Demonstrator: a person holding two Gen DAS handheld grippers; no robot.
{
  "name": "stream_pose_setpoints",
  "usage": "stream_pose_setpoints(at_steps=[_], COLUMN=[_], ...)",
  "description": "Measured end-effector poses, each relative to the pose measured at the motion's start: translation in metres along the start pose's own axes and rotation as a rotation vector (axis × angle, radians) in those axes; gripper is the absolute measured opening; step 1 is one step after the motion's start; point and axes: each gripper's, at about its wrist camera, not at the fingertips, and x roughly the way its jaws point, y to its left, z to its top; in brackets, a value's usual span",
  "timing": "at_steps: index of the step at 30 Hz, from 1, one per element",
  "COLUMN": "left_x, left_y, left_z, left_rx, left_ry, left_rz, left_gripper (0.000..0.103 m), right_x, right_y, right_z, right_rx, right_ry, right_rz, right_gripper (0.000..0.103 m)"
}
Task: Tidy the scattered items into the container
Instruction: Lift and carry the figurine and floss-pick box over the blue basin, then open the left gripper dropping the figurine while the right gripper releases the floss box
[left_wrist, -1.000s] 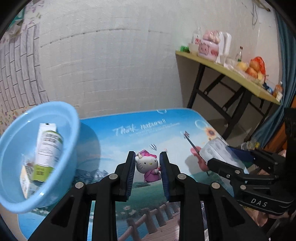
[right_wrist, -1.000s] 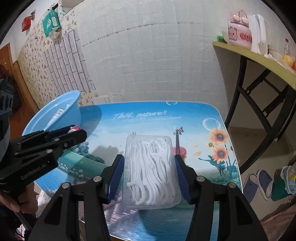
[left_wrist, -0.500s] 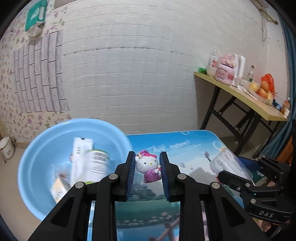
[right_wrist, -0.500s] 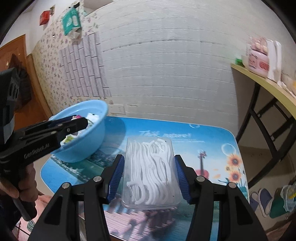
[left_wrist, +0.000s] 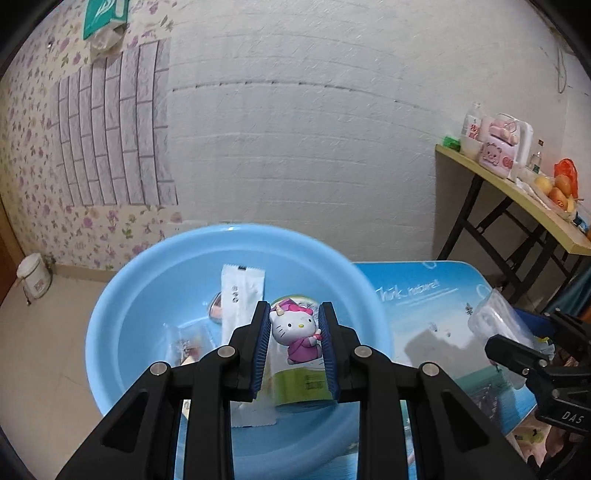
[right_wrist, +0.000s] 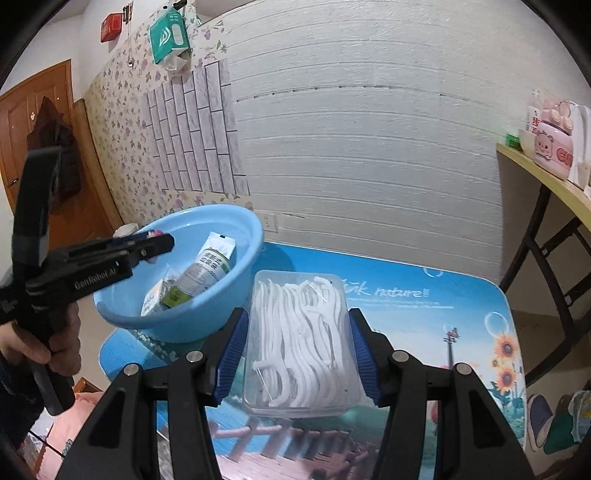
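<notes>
Left gripper (left_wrist: 293, 334) was found clamped on the cat figurine (left_wrist: 295, 332), my blue pads bearing on both its flanks, the figure upright between them and held above the blue basin (left_wrist: 122, 295), which lay directly ahead of and below the fingertips. Right gripper (right_wrist: 299, 347) was clamped on the clear box of floss picks (right_wrist: 301, 339), pads against its long sides, with the basin ahead and to its left, near but not yet beneath it. Inside the basin I noted a green-labelled bottle (right_wrist: 201, 277), a white sachet (left_wrist: 242, 291) and some smaller packets (left_wrist: 184, 341) I could not identify. The printed table mat (right_wrist: 424, 306) extended ahead and to the right of the box; no further loose items were visible on it. In my judgement the step in hand was the release of the figurine, followed by the box. To do it well, I considered that the figurine should be lowered close over a bare patch of the basin floor, left of the bottle, before the jaws were parted, since a drop onto the bottle might send it bouncing toward the rim. The box, being wide and light, should clear the near rim fully and be set flat, and the two grippers kept from crowding one another over the opening.
</notes>
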Motion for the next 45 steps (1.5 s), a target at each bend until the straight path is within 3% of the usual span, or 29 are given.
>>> stream_pose_setpoints(at_steps=[6, 17, 21, 37, 42, 43, 45], left_x=[0.013, 0.027, 0.019, -0.01, -0.016, -0.016, -0.016], left_y=[0.007, 0.045, 0.06, 0.114, 0.124, 0.127, 0.133], left_z=[0.002, -0.002, -0.002, -0.014, -0.02, -0.021, -0.023], left_rx=[0.019, -0.037, -0.054, -0.144, -0.14, -0.156, -0.177], left_ry=[0.011, 0.026, -0.007, -0.059, -0.079, -0.074, -0.067], left_rz=[0.013, 0.05, 0.076, 0.125, 0.182, 0.179, 0.174], left_gripper=[0.025, 0.025, 0.049, 0.05, 0.054, 0.054, 0.054], right_x=[0.016, 0.044, 0.053, 0.098, 0.114, 0.116, 0.115], right_y=[0.01, 0.029, 0.046, 0.109, 0.134, 0.138, 0.142], right_z=[0.005, 0.028, 0.039, 0.059, 0.069, 0.07, 0.07], right_rx=[-0.034, -0.076, -0.106, -0.212, -0.233, -0.237, -0.248], right_ry=[0.023, 0.033, 0.023, 0.049, 0.057, 0.063, 0.049], right_rz=[0.01, 0.041, 0.068, 0.158, 0.198, 0.192, 0.175], right_gripper=[0.056, 0.056, 0.056, 0.056, 0.056, 0.059, 0.077])
